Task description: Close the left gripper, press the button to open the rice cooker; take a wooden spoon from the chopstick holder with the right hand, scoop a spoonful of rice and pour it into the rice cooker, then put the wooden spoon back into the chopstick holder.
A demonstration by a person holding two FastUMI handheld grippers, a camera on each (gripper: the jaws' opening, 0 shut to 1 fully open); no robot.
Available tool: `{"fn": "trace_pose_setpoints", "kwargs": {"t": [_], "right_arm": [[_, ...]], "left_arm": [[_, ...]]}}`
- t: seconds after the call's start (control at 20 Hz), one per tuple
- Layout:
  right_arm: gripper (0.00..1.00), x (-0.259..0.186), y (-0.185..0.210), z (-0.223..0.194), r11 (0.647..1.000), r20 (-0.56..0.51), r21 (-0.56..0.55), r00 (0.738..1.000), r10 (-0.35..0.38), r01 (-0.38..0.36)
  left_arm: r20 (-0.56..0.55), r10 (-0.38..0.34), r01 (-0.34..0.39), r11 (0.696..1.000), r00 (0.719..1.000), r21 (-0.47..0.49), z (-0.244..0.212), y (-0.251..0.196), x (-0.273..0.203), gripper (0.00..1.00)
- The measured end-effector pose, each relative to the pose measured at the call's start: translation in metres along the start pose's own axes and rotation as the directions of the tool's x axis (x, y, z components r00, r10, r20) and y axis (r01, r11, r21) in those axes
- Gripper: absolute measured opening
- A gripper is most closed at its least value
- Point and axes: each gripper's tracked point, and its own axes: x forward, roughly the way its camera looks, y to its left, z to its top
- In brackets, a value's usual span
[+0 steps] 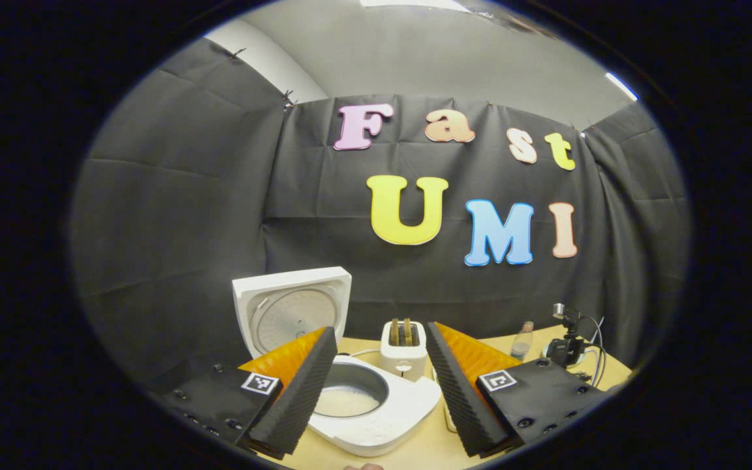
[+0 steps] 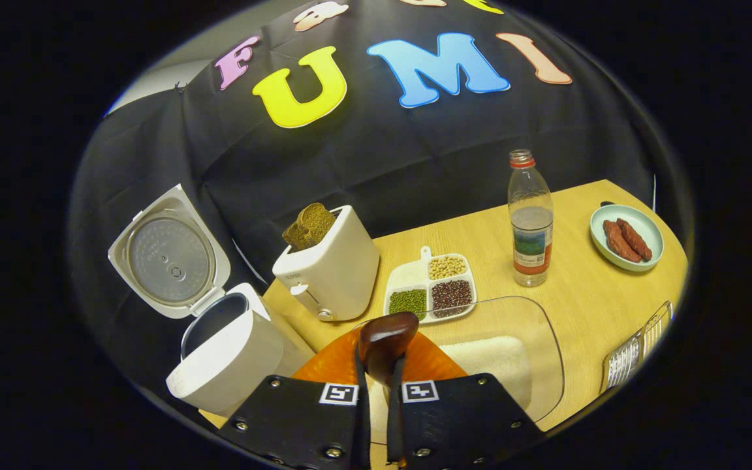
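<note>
Wooden spoon [image 2: 386, 339] was pinched at its handle by the right gripper [image 2: 379, 391], bowl up, above the clear rice container [image 2: 539, 339]. Rice cooker [image 1: 376, 405] stood open, rice inside; left gripper [image 1: 379, 385] was spread. Spoon judged light, rigid; handle grip suits.

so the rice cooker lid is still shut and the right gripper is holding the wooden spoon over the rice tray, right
Not quite: the rice cooker lid is open, tilted back on its hinge with the inner pot exposed; the right gripper view shows this, and so does the left gripper view. The rest holds: the right gripper is shut on the wooden spoon, above the clear rice tray.
</note>
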Motion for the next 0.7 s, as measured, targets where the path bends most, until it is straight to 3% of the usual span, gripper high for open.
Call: {"fn": "trace_pose_setpoints", "kwargs": {"t": [0.1,0.2,0.35,0.5,0.7], "right_arm": [[0.1,-0.001,-0.01,0.002,0.999,0.004,0.047,1.0,-0.005,0.005],[0.1,-0.006,-0.025,0.009,0.986,0.022,0.166,1.0,-0.002,-0.001],[0.1,-0.013,-0.047,0.02,0.921,0.05,0.388,0.999,0.016,-0.034],[0.1,-0.023,-0.072,0.033,0.879,0.092,0.475,0.996,-0.009,-0.036],[0.1,-0.049,-0.093,0.064,0.778,0.17,0.617,0.985,0.011,-0.115]], "left_arm": [[-0.002,0.001,-0.001,1.0,1.0,0.008,-0.001,0.001,0.001,0.96],[-0.001,-0.002,0.002,1.0,1.0,0.007,0.001,-0.002,0.0,0.96],[0.002,-0.01,0.01,1.0,1.0,-0.002,0.002,-0.007,0.002,0.96],[-0.001,-0.024,0.024,1.0,1.0,-0.006,0.002,-0.014,0.007,0.96],[0.007,-0.046,0.046,0.999,0.999,-0.02,0.005,-0.027,0.01,0.96]]}}
